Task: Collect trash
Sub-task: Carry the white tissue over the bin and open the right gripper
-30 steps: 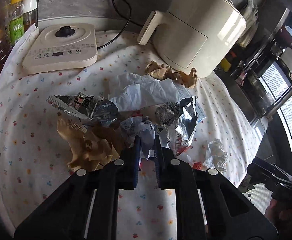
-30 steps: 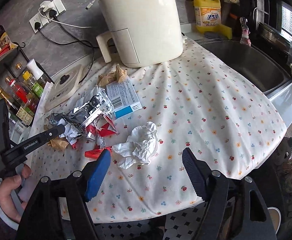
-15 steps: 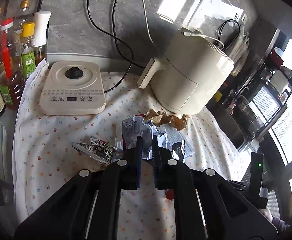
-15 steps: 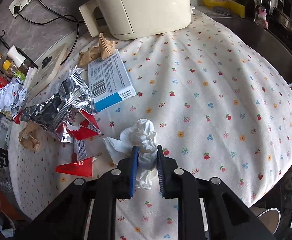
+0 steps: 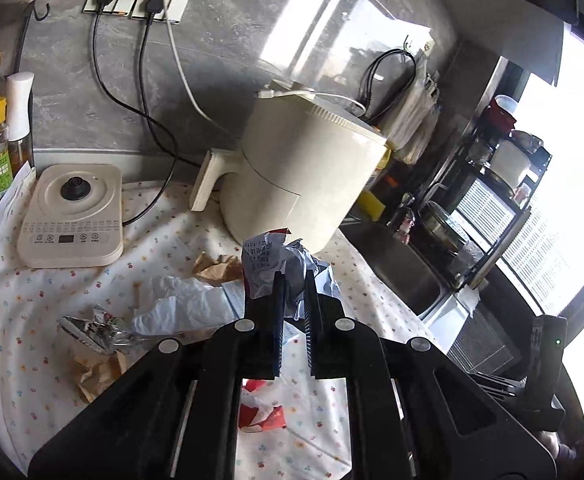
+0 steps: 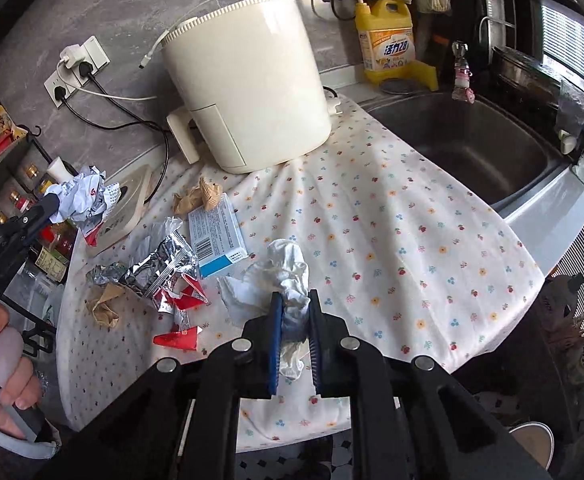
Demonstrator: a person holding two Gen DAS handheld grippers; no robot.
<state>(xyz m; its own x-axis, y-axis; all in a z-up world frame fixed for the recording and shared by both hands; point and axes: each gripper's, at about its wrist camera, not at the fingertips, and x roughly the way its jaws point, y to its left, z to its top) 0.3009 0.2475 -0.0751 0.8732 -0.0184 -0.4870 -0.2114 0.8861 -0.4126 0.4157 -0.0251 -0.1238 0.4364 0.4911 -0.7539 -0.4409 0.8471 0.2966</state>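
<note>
Your left tool (image 5: 293, 280) grips the crumpled wrapper (image 5: 269, 264), lifted clear. Your right tool (image 6: 294, 300) pinches the white tissue (image 6: 281, 270) at its tips; raise it straight, avoiding the scraps leftward.

The red wrapper (image 5: 259, 412) lies partly hidden behind gripper arms.

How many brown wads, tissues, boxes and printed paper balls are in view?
brown wads: 2
tissue: 1, in the right gripper
box: 1
paper ball: 1, in the left gripper
total: 5
</note>
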